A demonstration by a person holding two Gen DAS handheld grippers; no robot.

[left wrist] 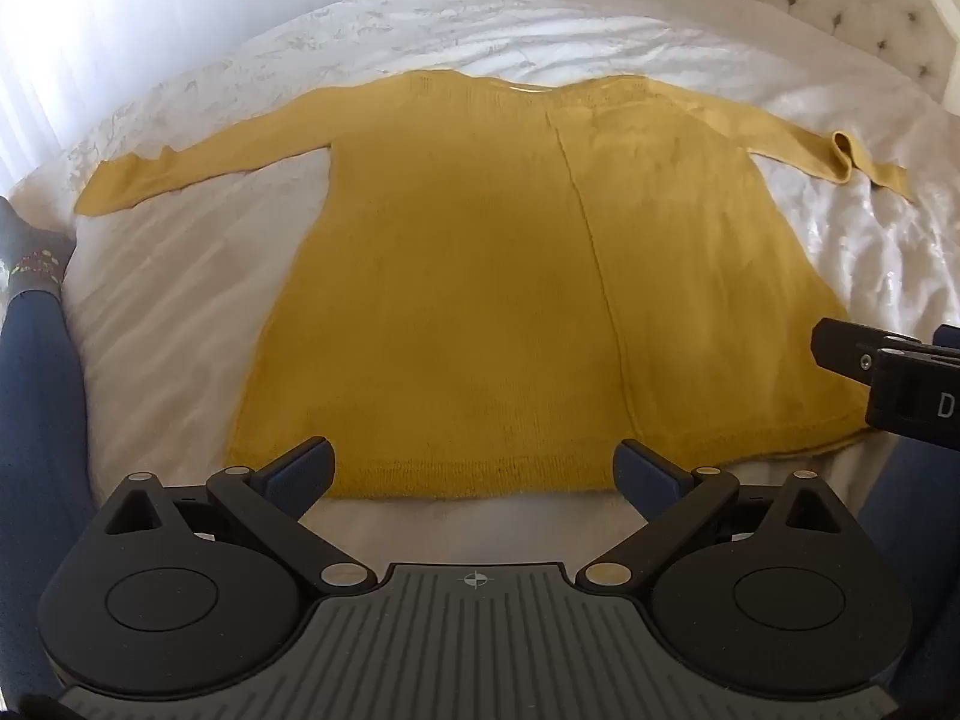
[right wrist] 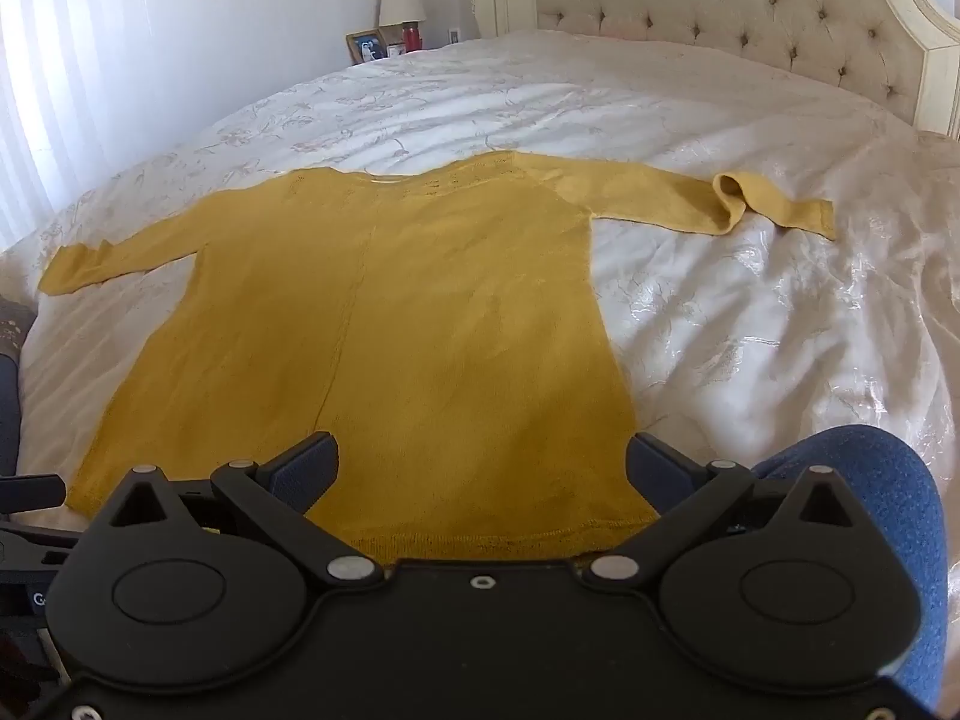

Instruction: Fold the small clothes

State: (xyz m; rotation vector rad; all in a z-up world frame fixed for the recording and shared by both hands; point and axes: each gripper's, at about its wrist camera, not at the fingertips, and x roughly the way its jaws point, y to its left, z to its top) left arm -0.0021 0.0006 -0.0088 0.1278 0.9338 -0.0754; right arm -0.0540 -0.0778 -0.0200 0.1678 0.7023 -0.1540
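A mustard-yellow knitted sweater (left wrist: 480, 276) lies flat on the white bedspread, hem nearest me, both sleeves spread out sideways. Its right sleeve (right wrist: 774, 204) has a kink near the cuff. My left gripper (left wrist: 474, 468) hovers open just above the hem, nothing between its blue-padded fingers. My right gripper (right wrist: 480, 465) also stands open over the hem's right part (right wrist: 480, 534), holding nothing. In the left wrist view, part of the right gripper's black body (left wrist: 888, 378) shows at the right edge.
The white embroidered bedspread (right wrist: 750, 312) surrounds the sweater. A tufted cream headboard (right wrist: 720, 6) stands at the far right. A nightstand with a photo frame (right wrist: 366, 47) and lamp sits at the back. A person's blue-clad knee (right wrist: 870, 480) and socked foot (left wrist: 30, 246) rest on the bed.
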